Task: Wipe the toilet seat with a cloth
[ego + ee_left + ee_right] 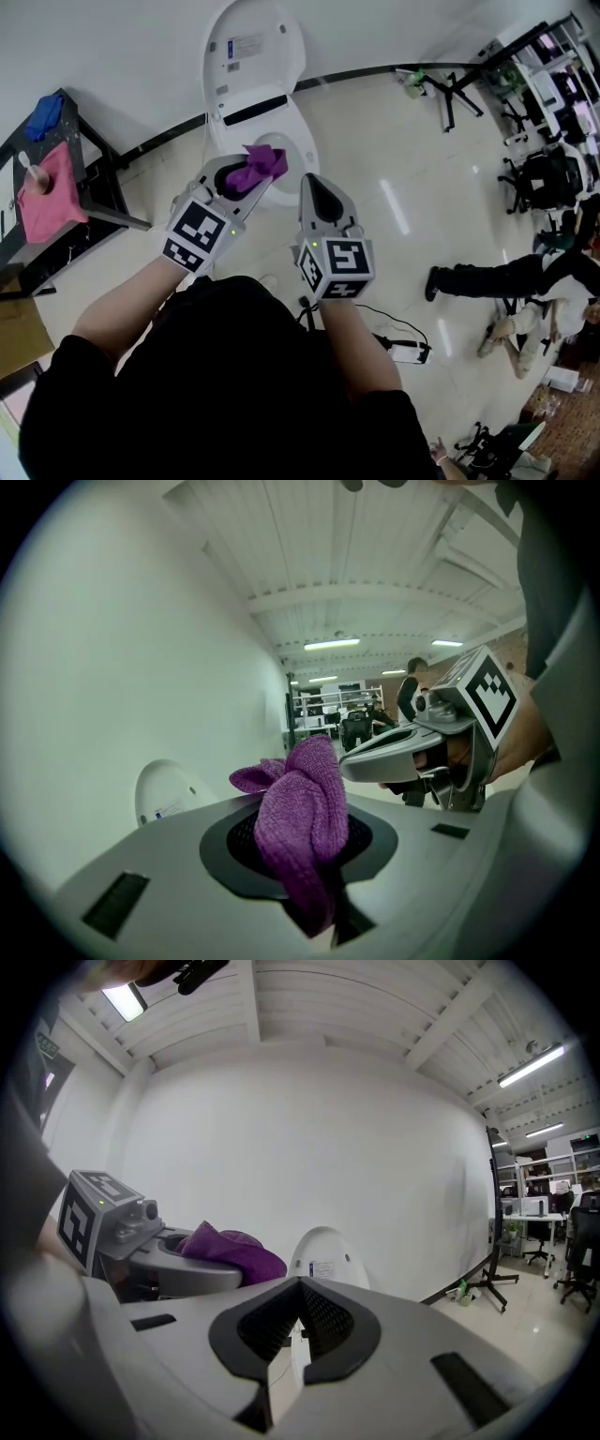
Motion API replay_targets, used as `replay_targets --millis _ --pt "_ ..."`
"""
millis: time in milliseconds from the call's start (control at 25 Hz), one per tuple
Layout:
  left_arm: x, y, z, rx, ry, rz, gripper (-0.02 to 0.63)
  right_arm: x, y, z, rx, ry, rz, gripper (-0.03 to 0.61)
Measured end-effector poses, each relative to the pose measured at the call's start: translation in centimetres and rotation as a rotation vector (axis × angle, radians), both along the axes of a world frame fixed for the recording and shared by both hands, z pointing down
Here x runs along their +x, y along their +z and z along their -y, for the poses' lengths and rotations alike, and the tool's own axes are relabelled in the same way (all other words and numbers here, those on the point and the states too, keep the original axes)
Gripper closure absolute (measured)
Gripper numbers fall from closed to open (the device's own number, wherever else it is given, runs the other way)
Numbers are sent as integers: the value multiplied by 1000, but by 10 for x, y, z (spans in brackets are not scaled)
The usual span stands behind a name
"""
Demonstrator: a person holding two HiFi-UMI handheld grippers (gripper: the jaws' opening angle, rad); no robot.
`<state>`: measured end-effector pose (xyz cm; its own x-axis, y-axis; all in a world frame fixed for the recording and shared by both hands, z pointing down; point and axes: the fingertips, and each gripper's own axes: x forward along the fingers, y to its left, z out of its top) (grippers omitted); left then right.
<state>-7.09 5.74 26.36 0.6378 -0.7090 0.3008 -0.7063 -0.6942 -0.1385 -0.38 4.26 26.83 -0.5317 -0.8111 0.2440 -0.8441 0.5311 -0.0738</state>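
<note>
Left gripper (246, 181) pinches purple cloth (305, 819); right gripper (315, 189) pressed together, empty. Toilet seat (305, 141) at 12 o'clock, black table (66, 239) at 10 o'clock.

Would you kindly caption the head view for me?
Left gripper clamps a purple cloth near the toilet seat; right gripper shut, empty.

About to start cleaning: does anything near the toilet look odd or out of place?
Nothing spilled or damaged. One oddity: a white power strip and its cable lie loose on the floor close to the toilet.
</note>
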Motion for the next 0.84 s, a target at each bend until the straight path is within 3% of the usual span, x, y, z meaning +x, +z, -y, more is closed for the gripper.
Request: replay_targets --millis 840 --pt "8 -6 -4 9 -2 9 520 5 -6 -4 16 -6 -12 566"
